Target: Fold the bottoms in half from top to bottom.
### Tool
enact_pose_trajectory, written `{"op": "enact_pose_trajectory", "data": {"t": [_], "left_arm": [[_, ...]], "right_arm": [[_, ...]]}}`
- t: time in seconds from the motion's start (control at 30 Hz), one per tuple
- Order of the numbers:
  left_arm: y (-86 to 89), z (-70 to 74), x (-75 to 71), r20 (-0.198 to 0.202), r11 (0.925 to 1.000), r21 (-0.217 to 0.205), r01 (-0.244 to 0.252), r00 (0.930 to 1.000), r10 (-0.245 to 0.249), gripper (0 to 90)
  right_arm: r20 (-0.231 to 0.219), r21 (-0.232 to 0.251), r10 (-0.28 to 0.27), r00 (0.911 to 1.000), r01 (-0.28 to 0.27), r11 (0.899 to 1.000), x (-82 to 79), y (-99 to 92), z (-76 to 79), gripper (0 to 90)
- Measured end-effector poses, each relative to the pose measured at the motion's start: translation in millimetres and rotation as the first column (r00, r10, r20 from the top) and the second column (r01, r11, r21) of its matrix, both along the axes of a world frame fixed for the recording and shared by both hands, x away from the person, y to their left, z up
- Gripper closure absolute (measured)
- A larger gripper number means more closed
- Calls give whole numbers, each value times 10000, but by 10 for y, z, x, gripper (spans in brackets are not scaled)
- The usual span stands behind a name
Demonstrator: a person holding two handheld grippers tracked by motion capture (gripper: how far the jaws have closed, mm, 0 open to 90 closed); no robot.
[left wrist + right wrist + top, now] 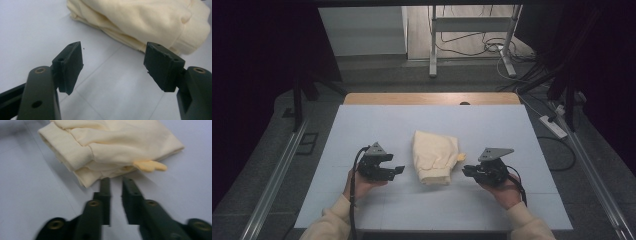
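A pale blue table (362, 200) carries a folded cream garment (435, 157) at its middle, between the two grippers. It looks soft, light and limp, so it should sag unless taken by a thick folded edge or the ribbed hem. The left gripper (398, 170) waits with jaws spread and empty; the right gripper (466, 171) has jaws narrowly parted, holding nothing, near what may be a small yellow tag (150, 166)
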State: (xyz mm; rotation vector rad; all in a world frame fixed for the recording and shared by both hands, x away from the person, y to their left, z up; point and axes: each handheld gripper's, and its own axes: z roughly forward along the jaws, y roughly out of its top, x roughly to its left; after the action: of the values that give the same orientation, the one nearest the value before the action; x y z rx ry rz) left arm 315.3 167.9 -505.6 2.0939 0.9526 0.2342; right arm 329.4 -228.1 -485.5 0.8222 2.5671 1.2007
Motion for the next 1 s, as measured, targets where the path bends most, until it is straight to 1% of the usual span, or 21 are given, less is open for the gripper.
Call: {"op": "enact_pose_trajectory", "data": {"t": [0.1,0.13,0.23,0.27,0.33,0.4,0.47,0.57,0.63,0.67,0.73,0.83,0.9,1.0], "left_arm": [[68,-40,-67,-150,10000,43,-68,9999,68,304],[88,-53,-89,-175,9999,86,-96,9998,97,304],[151,-93,-156,-226,9997,78,-239,9995,241,303],[168,-100,-171,-234,9996,83,-263,9994,265,303],[211,-115,-215,-294,9994,45,-334,9990,335,302],[248,-130,-258,-349,9993,34,-369,9987,370,302],[283,-146,-299,-394,9992,42,-408,9984,409,302],[322,-167,-351,-448,9991,15,-425,9981,426,300],[336,-181,-381,-423,9989,185,-426,9982,434,301],[340,-184,-386,-426,9989,233,-407,9982,417,299],[352,-189,-389,-486,9990,127,-428,9979,434,298],[353,-182,-390,-413,9988,96,-488,9979,492,297],[351,-178,-390,-356,9985,155,-521,9980,526,297],[355,-184,-384,-398,9982,145,-584,9975,590,296]], "right_arm": [[31,-191,-317,9995,318,9993,-31,-81,-35,534],[23,-280,-413,9991,414,9987,-41,-105,-49,501],[-54,-419,-653,9979,650,9970,-68,-175,-83,432],[-81,-374,-732,9973,728,9966,-84,-211,-93,411],[-19,-369,-818,9966,816,9960,-119,-266,-114,395],[83,-420,-763,9970,766,9962,-148,-319,-136,384],[-4,-290,-820,9966,819,9962,-186,-389,-159,378],[0,-132,-893,9960,892,9959,-227,-474,-182,371],[56,-76,-947,9955,948,9955,-240,-511,-188,362],[63,-31,-1006,9949,1006,9949,-245,-530,-190,362],[109,17,-1056,9944,1056,9944,-240,-545,-191,362],[137,-8,-1083,9940,1083,9941,-228,-546,-192,362],[142,-36,-1086,9940,1086,9941,-228,-542,-195,362],[145,-9,-1116,9937,1116,9938,-226,-553,-188,362]]}}
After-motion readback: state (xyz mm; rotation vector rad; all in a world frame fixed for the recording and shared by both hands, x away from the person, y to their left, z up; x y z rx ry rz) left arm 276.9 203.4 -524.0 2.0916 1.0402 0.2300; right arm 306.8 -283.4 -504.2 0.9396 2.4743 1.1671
